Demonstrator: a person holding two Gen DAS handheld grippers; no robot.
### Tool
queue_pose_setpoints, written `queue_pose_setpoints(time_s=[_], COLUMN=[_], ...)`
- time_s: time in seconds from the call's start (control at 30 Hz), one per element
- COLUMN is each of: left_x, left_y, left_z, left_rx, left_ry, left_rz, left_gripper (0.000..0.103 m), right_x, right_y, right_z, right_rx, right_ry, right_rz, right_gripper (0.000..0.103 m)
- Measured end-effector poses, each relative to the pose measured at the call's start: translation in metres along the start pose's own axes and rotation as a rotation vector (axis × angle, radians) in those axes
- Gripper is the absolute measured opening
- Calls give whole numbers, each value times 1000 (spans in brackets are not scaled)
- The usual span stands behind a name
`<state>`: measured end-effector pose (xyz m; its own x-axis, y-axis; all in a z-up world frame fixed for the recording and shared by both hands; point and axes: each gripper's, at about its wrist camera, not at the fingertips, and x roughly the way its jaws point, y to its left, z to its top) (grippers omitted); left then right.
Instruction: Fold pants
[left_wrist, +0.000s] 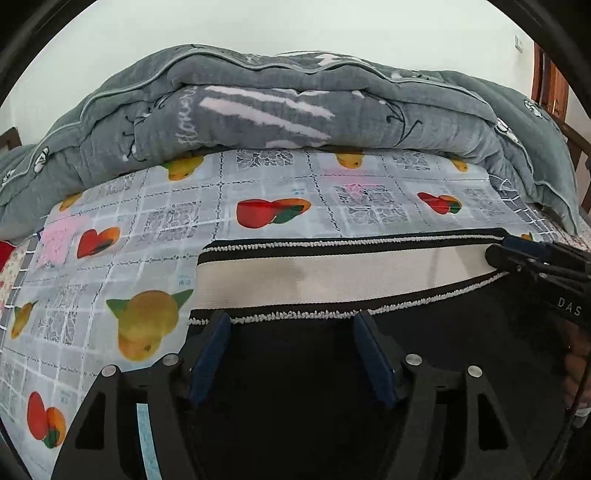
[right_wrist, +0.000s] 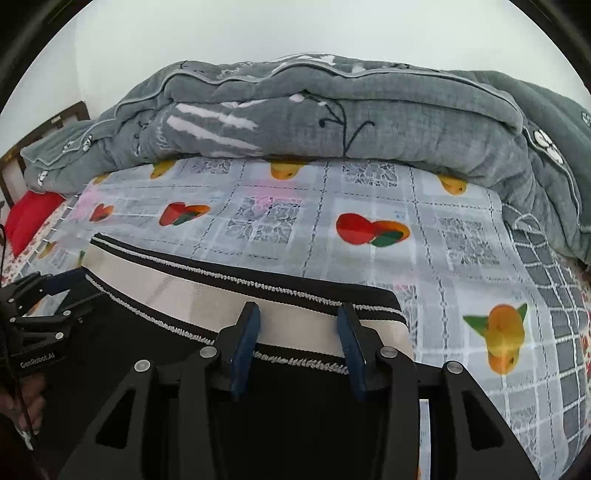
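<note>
Fruit-print bedsheet (left_wrist: 280, 184); grey quilt (left_wrist: 258, 110) heaped behind.

The black pants (left_wrist: 295, 387) are running off the bottom of both wrist views, so only the striped waistband (left_wrist: 332, 273) end is showing. The grey quilt (right_wrist: 332, 118) is covering the far part of the fruit-print sheet (right_wrist: 461, 258), and the red pillow (right_wrist: 26, 221) is getting cropped at the left edge. Small blue print on the sheet is looking too tiny to read.
</note>
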<state>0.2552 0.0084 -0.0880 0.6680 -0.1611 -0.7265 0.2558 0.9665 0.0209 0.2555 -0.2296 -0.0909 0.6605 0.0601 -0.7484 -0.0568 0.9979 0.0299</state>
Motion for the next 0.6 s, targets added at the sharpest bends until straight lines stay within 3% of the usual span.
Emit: queue_pose_setpoints(time_s=[0.6], left_x=[3], left_y=[-1], left_z=[-6], left_rx=[-15], left_ry=[-22], left_rz=[41], left_gripper=[73], right_x=[8], right_y=[13], right_z=[-1], right_rx=[-74], right_ry=[-36], right_rz=[-64], right_gripper=[47])
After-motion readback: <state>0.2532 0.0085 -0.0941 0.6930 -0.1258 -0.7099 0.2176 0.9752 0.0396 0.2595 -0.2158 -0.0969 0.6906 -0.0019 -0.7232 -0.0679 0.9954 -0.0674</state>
